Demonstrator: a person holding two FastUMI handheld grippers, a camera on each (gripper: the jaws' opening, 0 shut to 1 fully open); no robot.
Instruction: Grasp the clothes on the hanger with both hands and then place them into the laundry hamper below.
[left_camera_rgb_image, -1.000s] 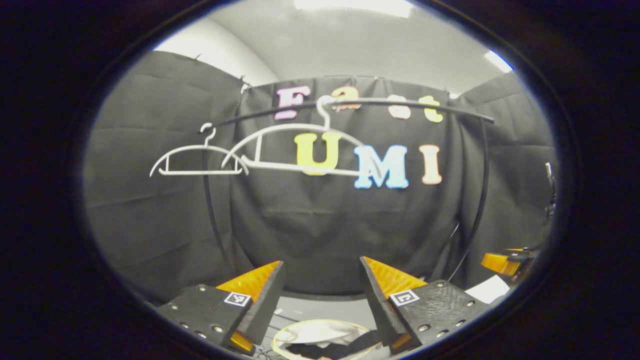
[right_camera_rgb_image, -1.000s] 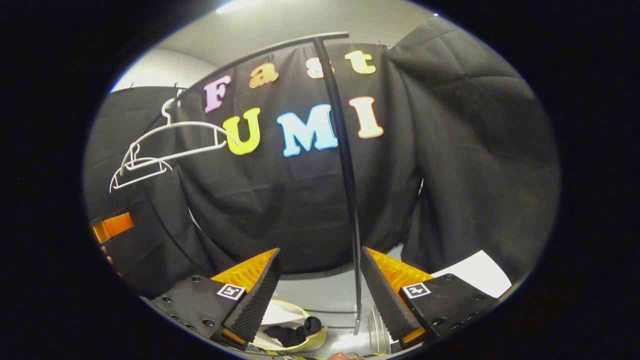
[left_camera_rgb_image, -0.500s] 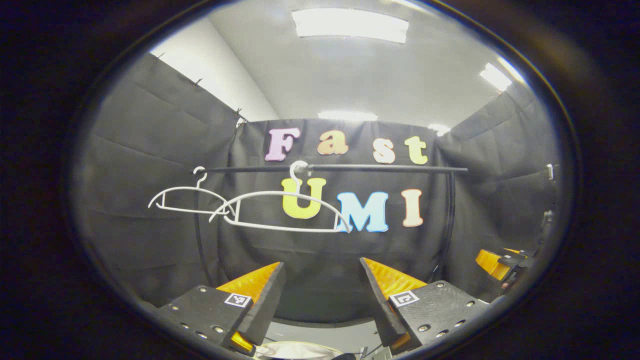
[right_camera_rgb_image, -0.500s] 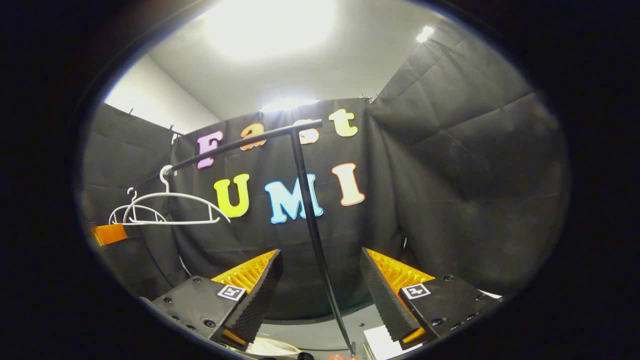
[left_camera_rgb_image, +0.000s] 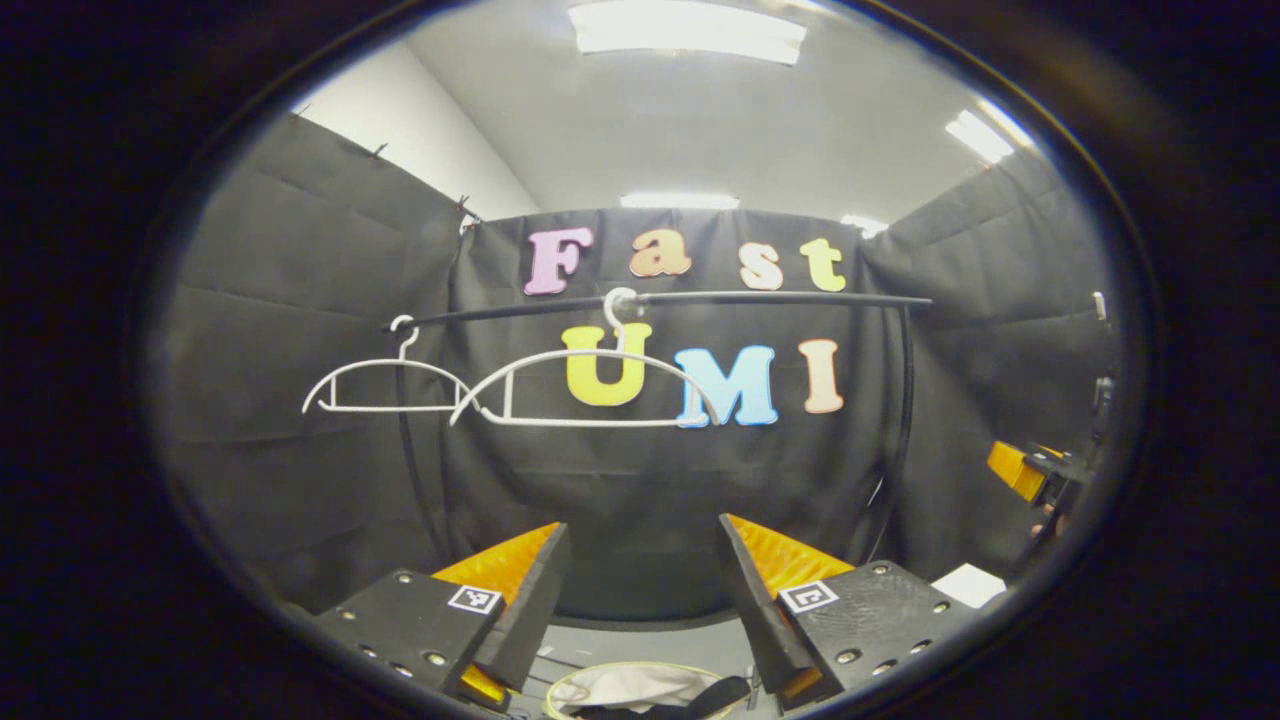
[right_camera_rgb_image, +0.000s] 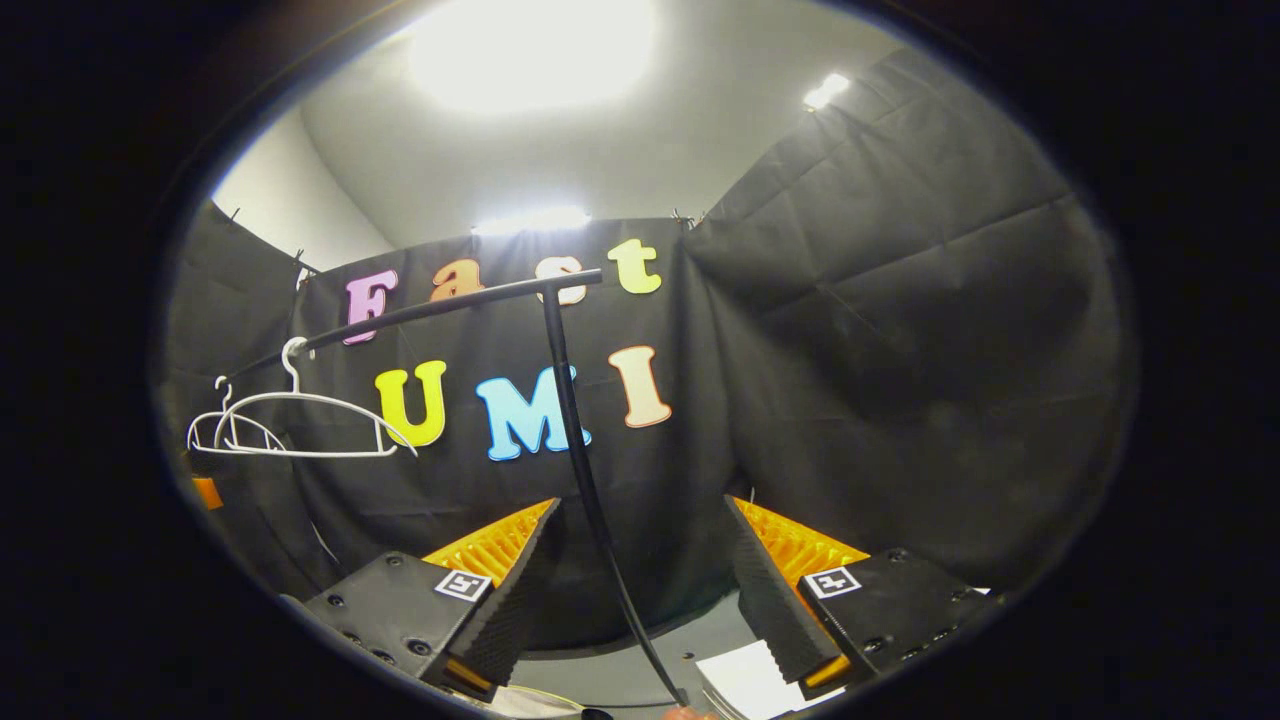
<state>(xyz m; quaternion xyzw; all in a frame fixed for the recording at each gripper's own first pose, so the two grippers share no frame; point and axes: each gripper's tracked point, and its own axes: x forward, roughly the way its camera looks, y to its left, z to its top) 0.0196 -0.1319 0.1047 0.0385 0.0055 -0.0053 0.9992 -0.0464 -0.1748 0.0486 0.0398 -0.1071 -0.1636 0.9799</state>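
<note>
**Inspector:** Count the hangers.

**Recorder:** Two white hangers, both bare. In the left gripper view the near hanger (left_camera_rgb_image: 585, 390) hooks on the black rail (left_camera_rgb_image: 760, 298) close to its middle, and the far hanger (left_camera_rgb_image: 385, 385) hangs at the rail's left end, their tips overlapping in that view. In the right gripper view the same pair sits at the left edge, the near hanger (right_camera_rgb_image: 305, 420) partly covering the far one (right_camera_rgb_image: 225, 425).

**Inspector:** Rack uprights?

**Recorder:** Two in the left gripper view, one at each end of the rail. The right gripper view has one upright (right_camera_rgb_image: 580, 480) crossing between its own fingers.

**Inspector:** Grippers?

**Recorder:** Two. The left gripper (left_camera_rgb_image: 640, 590) has its fingers spread wide, nothing between them. The right gripper (right_camera_rgb_image: 640, 590) is likewise spread and holds nothing. The left gripper view also catches the right gripper at its right edge, too small to judge.

**Inspector:** The clothes and hamper?

**Recorder:** One laundry hamper (left_camera_rgb_image: 560, 685), a pale rim at the bottom of the left gripper view, below the rack, with light and dark clothes (left_camera_rgb_image: 640, 688) lying inside it. In the right gripper view only a sliver of the rim shows at the bottom edge, contents unreadable; that view adds a white sheet (right_camera_rgb_image: 735, 680) on the grey floor (right_camera_rgb_image: 640, 670).
</note>
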